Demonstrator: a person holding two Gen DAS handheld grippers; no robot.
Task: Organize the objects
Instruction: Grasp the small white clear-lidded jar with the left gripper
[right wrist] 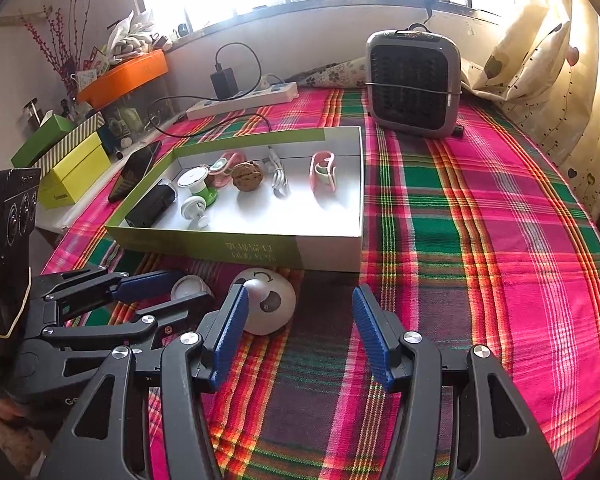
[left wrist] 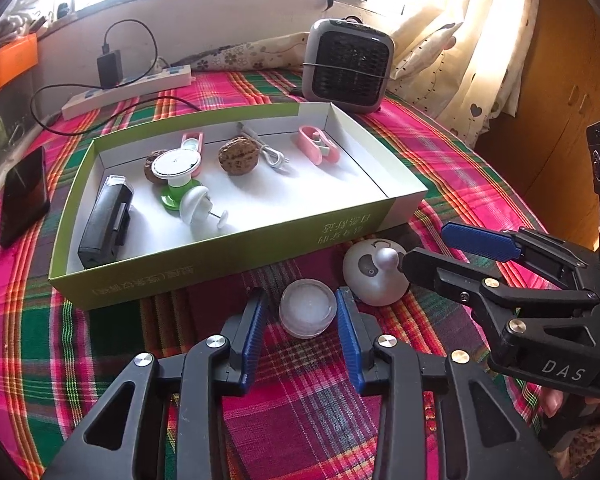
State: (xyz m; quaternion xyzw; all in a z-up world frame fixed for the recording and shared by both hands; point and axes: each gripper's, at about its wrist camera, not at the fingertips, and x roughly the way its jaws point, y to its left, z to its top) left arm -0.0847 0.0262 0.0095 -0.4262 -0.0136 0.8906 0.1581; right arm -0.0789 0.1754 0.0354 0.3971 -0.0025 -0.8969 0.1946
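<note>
A small round clear jar (left wrist: 307,313) with white contents sits on the plaid cloth in front of the green-and-white box (left wrist: 236,250). My left gripper (left wrist: 302,308) is open with a finger on each side of the jar, not clamped. A white egg-shaped gadget (left wrist: 374,276) with a knob lies just right of the jar. My right gripper (right wrist: 300,306) is open and empty; its left finger is beside the white gadget (right wrist: 270,306). The jar (right wrist: 190,286) shows partly behind the left gripper (right wrist: 172,292) in the right wrist view. The box (right wrist: 260,246) holds several small items.
In the box lie a black case (left wrist: 106,220), a green-and-white spool (left wrist: 176,174), a walnut (left wrist: 238,156), a white cable (left wrist: 272,156) and a pink clip (left wrist: 318,144). Behind the box stand a grey fan heater (left wrist: 348,66), a power strip (left wrist: 128,90) and a phone (left wrist: 24,196).
</note>
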